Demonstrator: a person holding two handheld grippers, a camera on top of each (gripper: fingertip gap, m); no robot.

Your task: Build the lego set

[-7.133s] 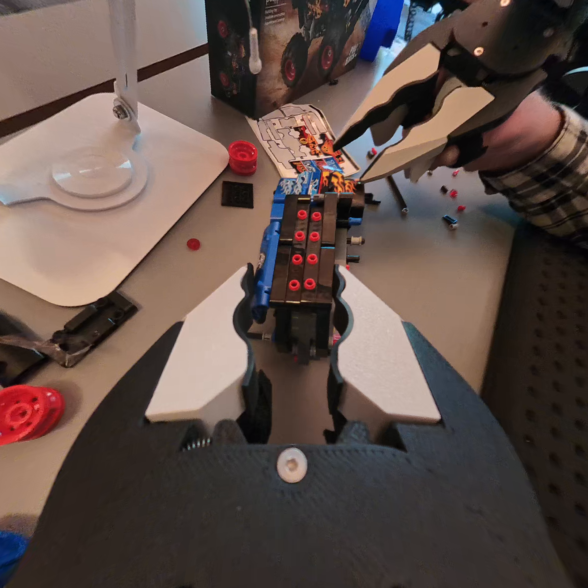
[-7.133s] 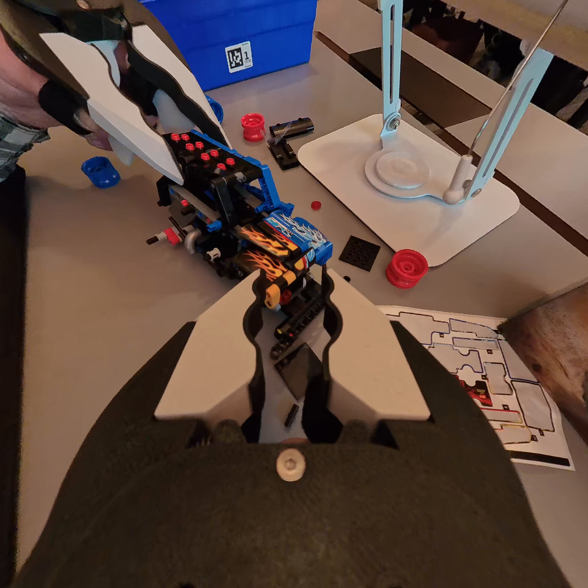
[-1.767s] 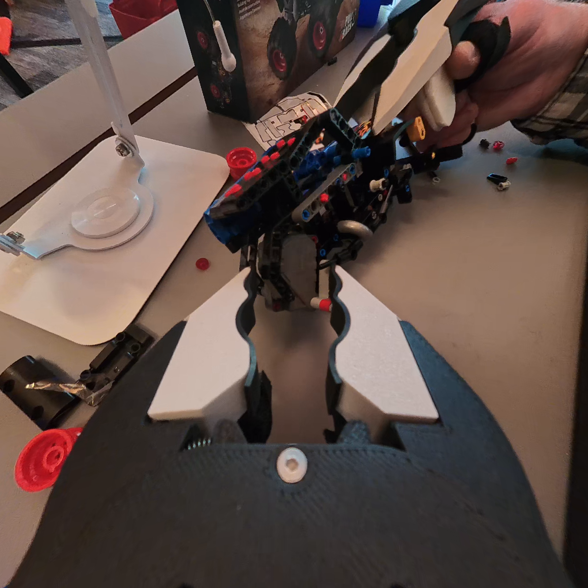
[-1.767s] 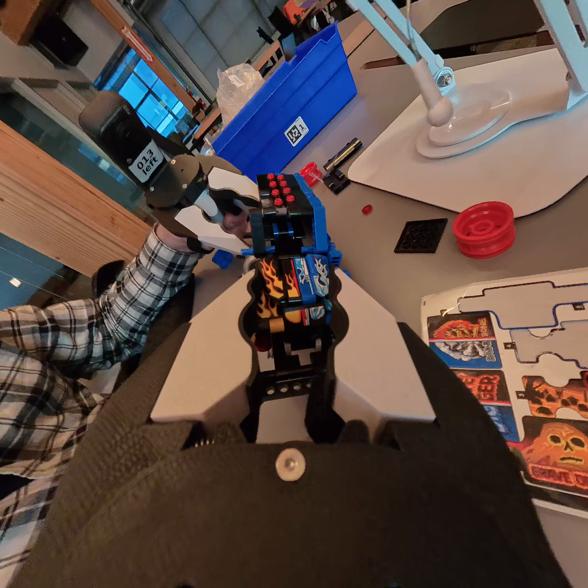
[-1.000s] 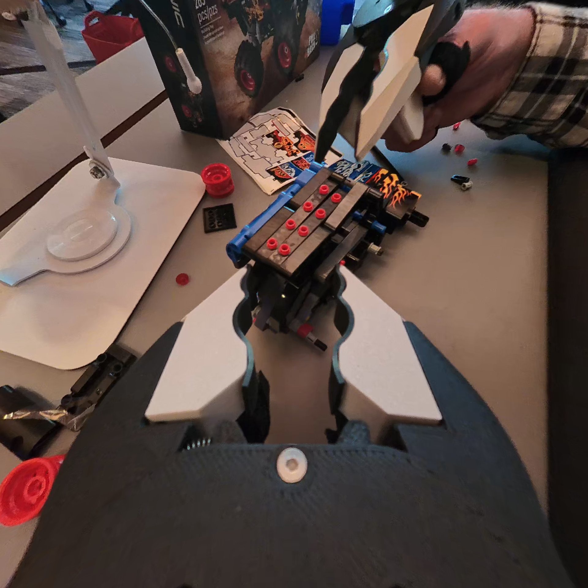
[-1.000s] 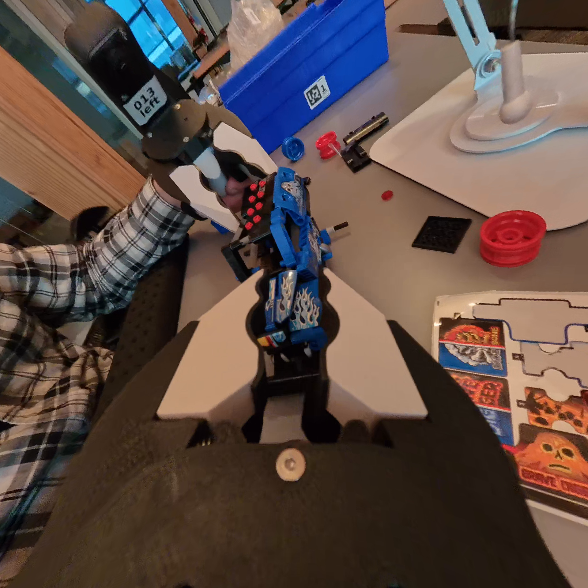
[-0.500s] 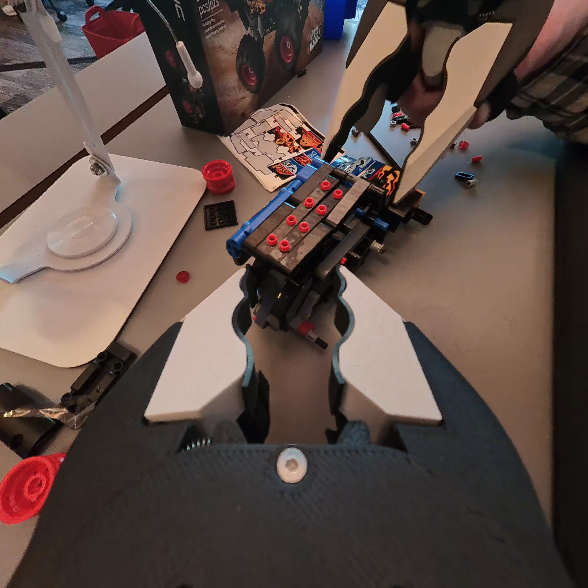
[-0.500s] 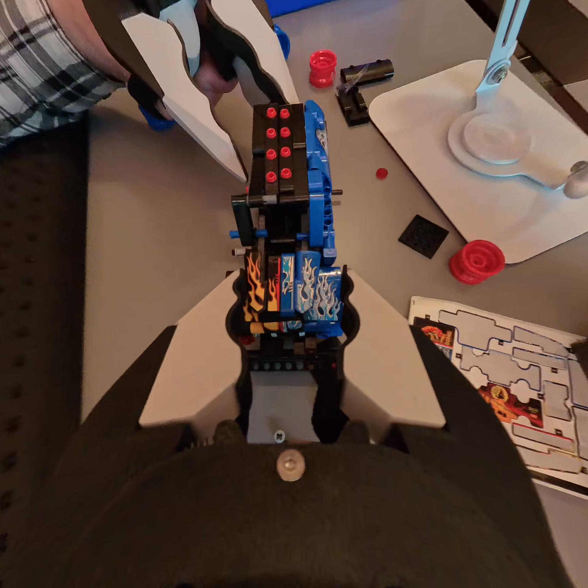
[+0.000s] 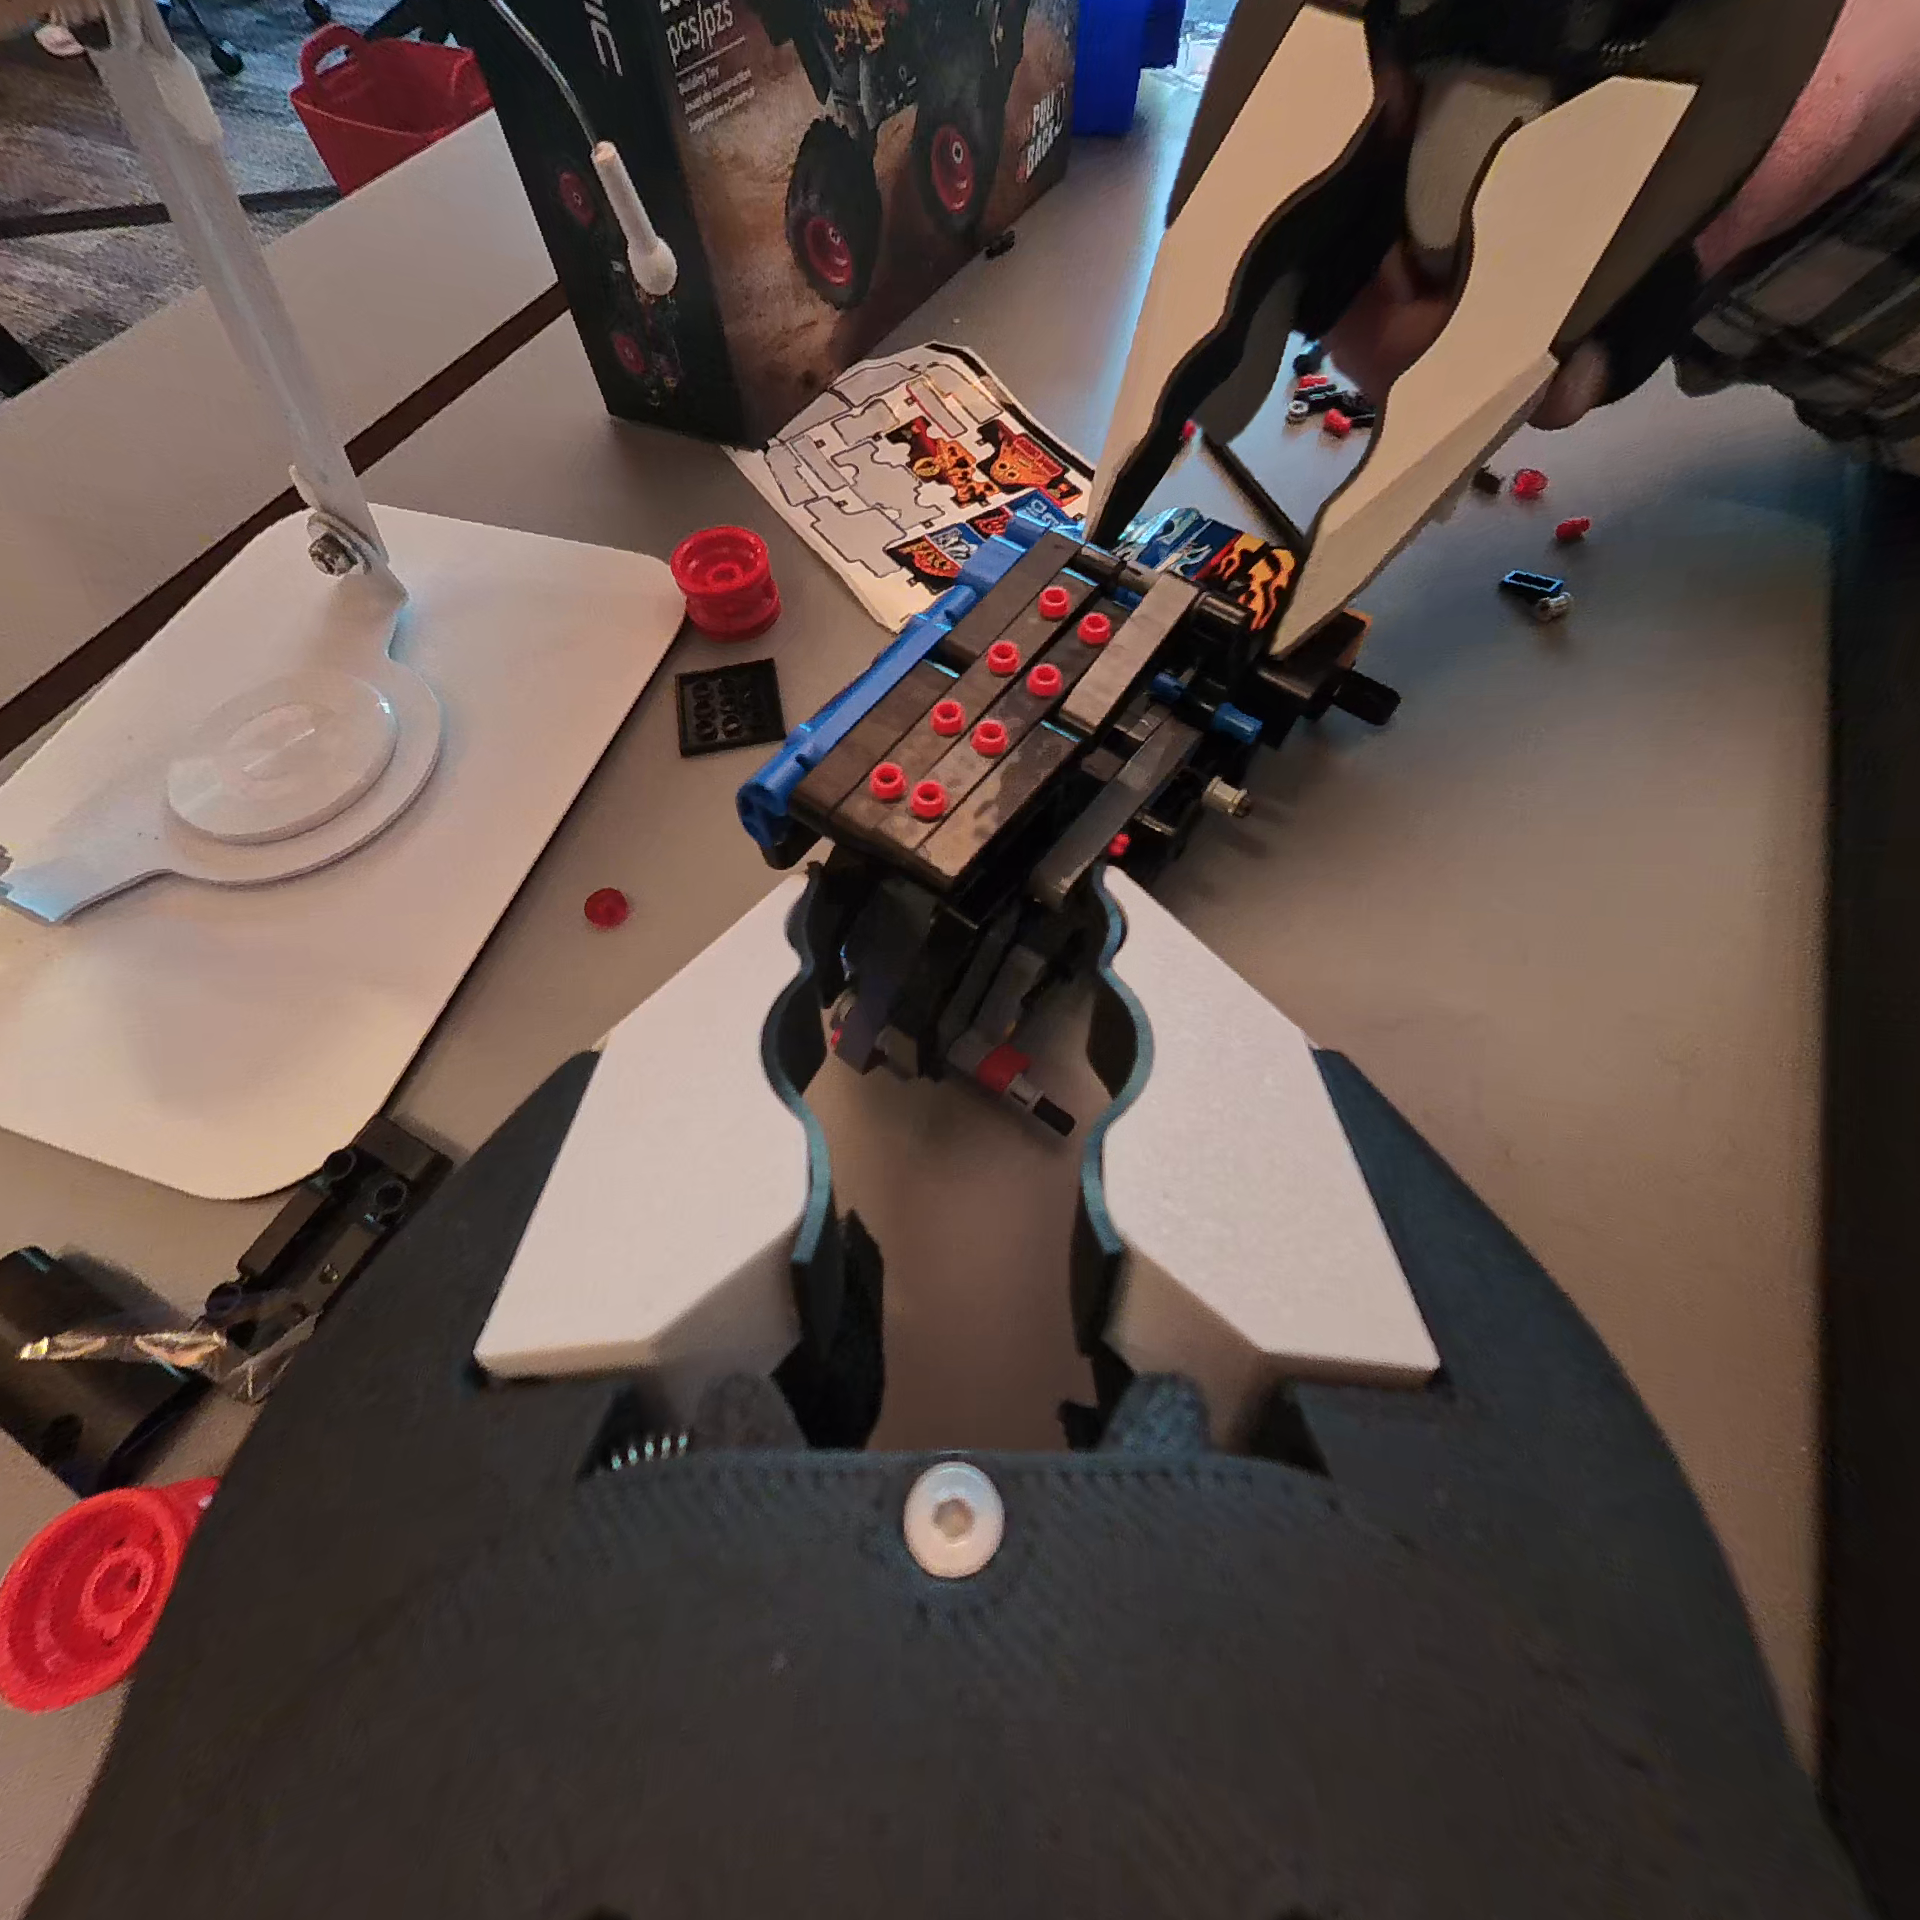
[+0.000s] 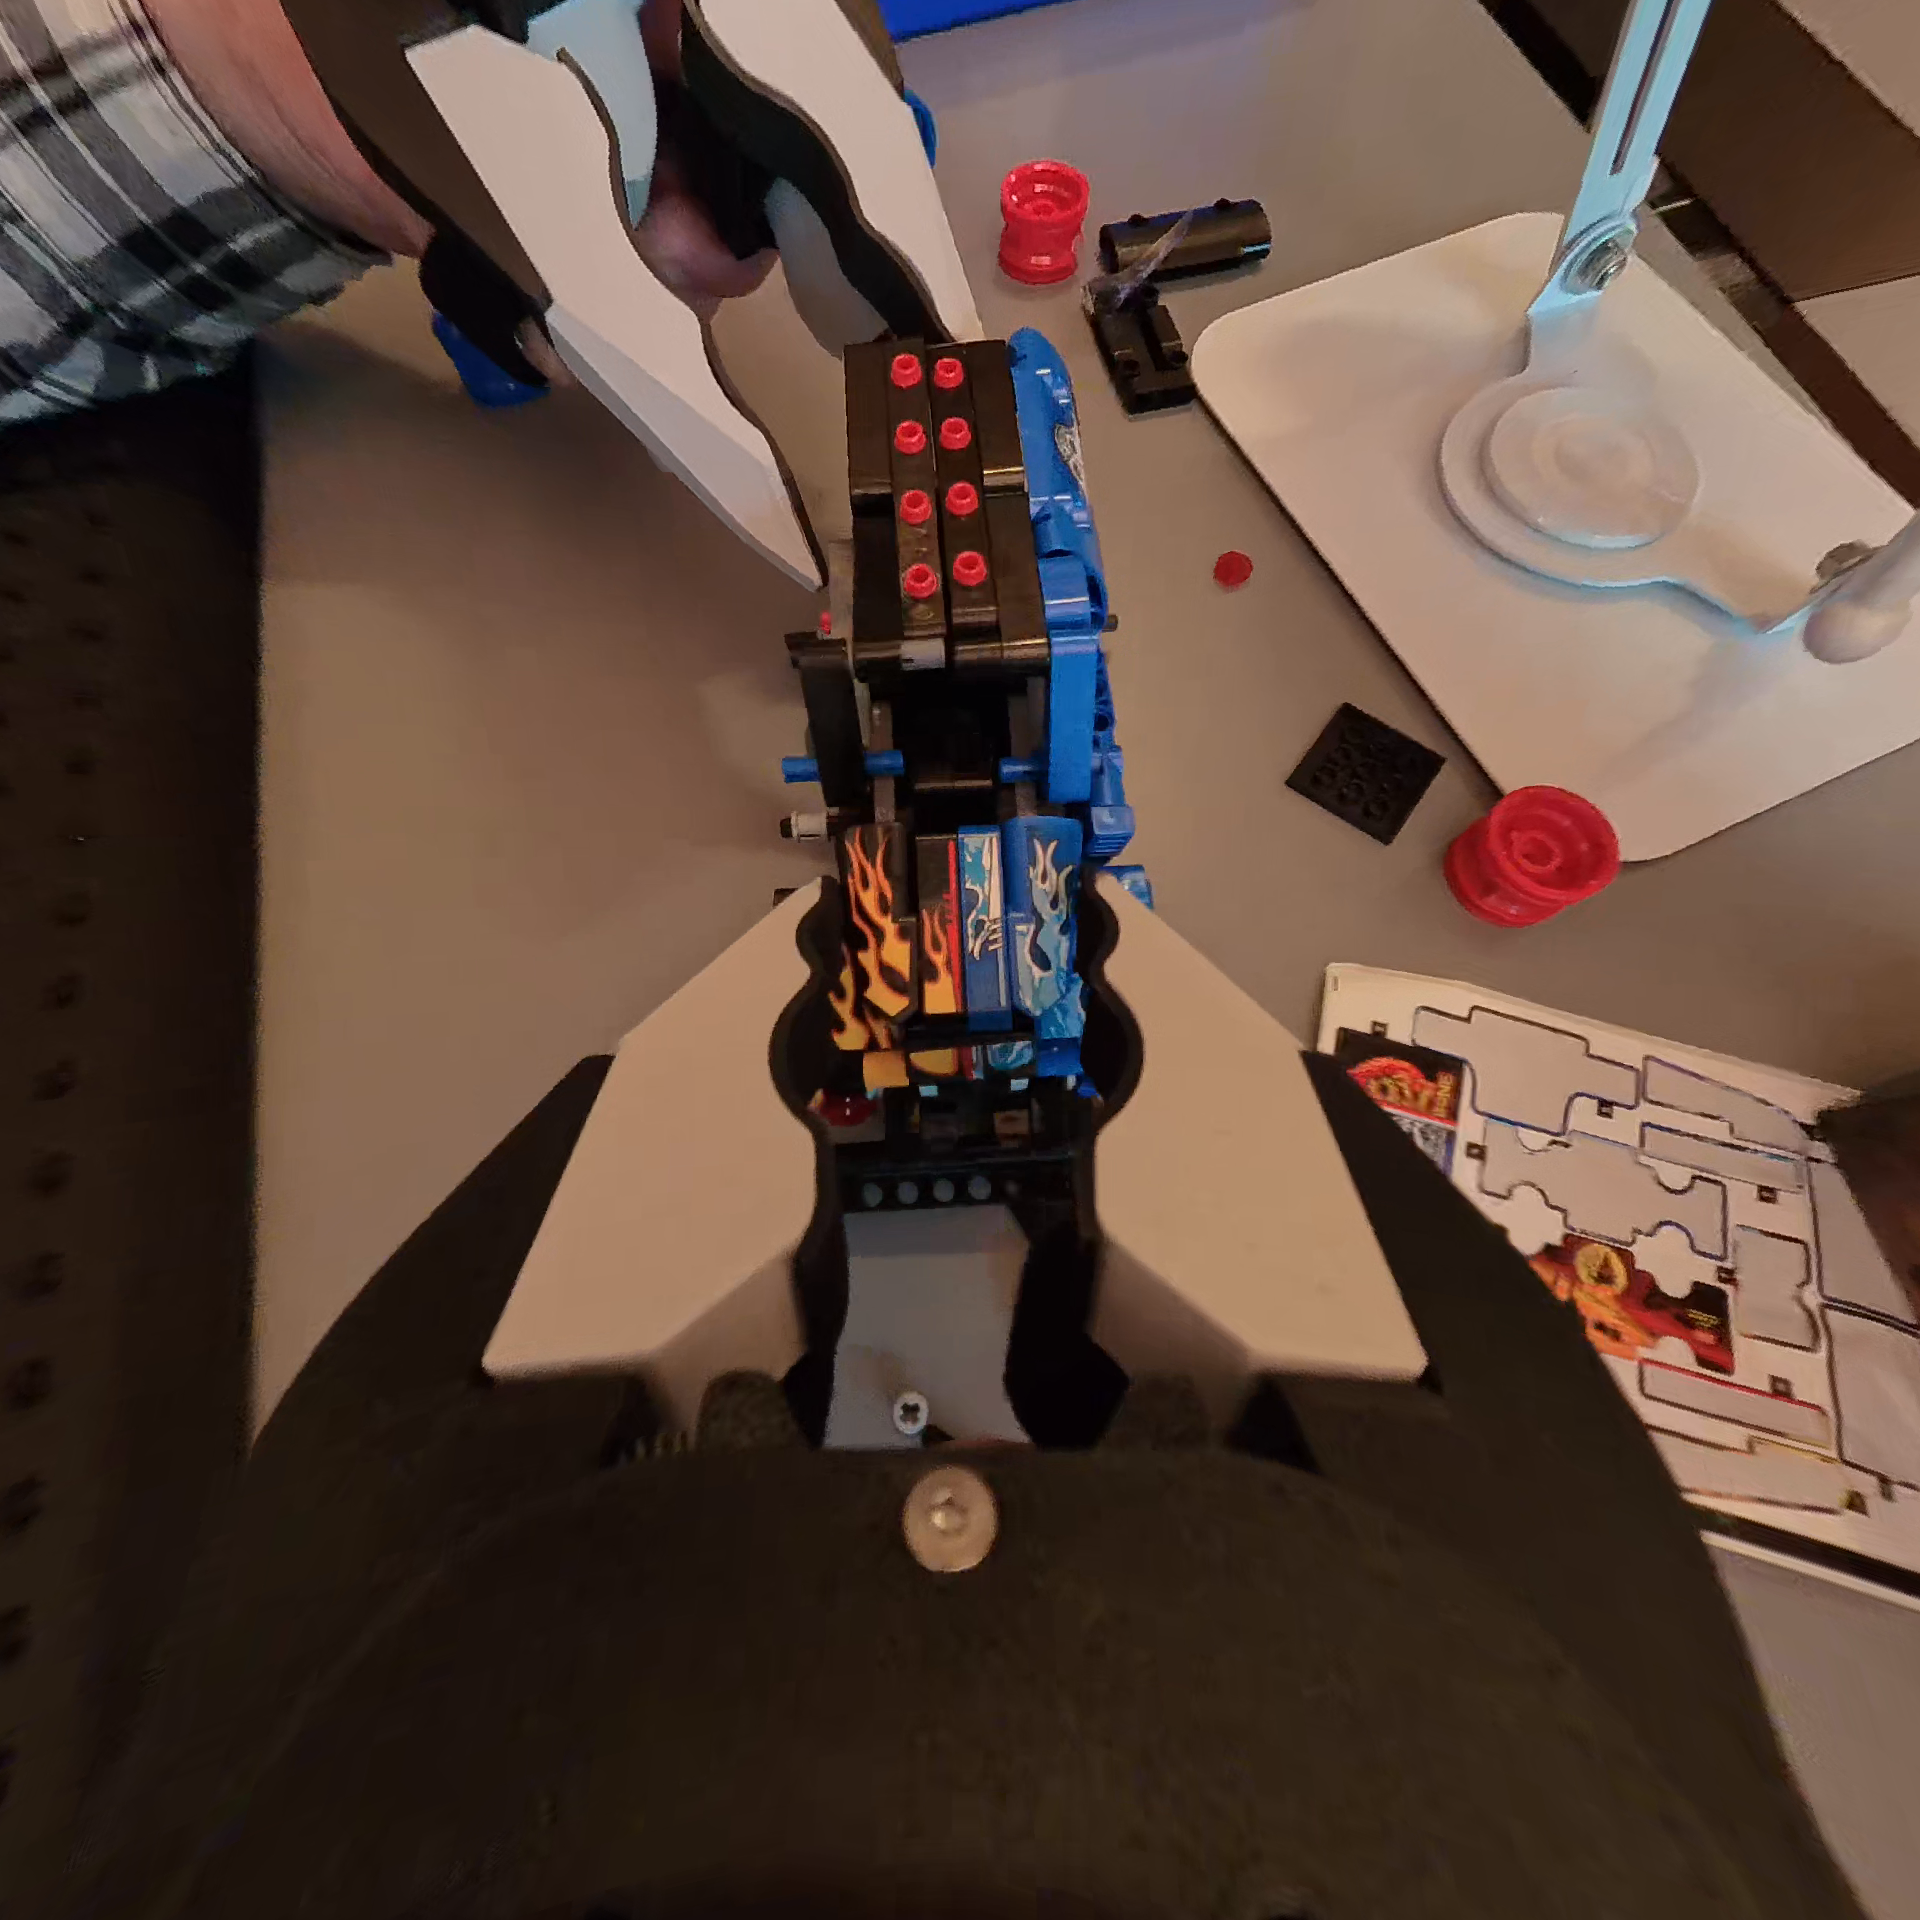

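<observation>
Two grippers [image 9: 951,940] [image 10: 954,925] around flame-stickered truck [image 10: 961,665], printed box [image 9: 790,177] behind.

Right gripper [image 10: 956,914] fingers straddle the flame-stickered lego truck [image 10: 966,665] on the table [image 10: 520,779].

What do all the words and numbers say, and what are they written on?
I don't read writing out, but this is where it sits:
Dark set box, standing behind the truck: white print on its front and side.
Sticker sheet, flat on the table: small lettering on the colourful stickers.
Lego truck: flame stickers, no words I can make out.
</observation>
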